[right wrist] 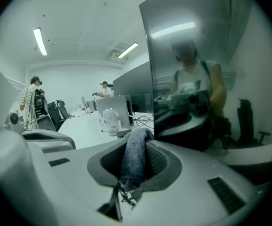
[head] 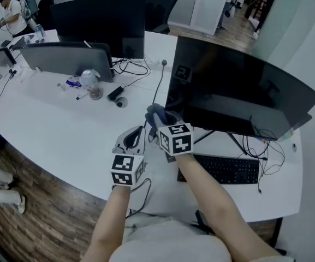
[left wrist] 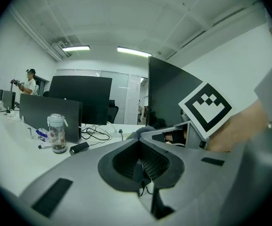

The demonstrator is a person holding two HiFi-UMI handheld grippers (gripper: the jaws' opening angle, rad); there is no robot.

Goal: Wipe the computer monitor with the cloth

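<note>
A large dark monitor (head: 239, 89) stands on the white desk (head: 53, 130), its screen off. My right gripper (head: 156, 119) is shut on a grey-blue cloth (head: 155, 112), held at the monitor's lower left corner. In the right gripper view the cloth (right wrist: 135, 157) sticks up between the jaws, right beside the monitor's left edge (right wrist: 192, 69). My left gripper (head: 135, 138) hangs just left of the right one, shut with nothing in it. In the left gripper view its jaws (left wrist: 139, 161) meet, with the monitor (left wrist: 166, 98) ahead to the right.
A black keyboard (head: 225, 169) lies below the monitor, cables (head: 261, 146) trailing behind it. Further left stand two other monitors (head: 100, 21), a clear bottle (head: 90, 83) and a black adapter (head: 115, 93). People work at the far desks.
</note>
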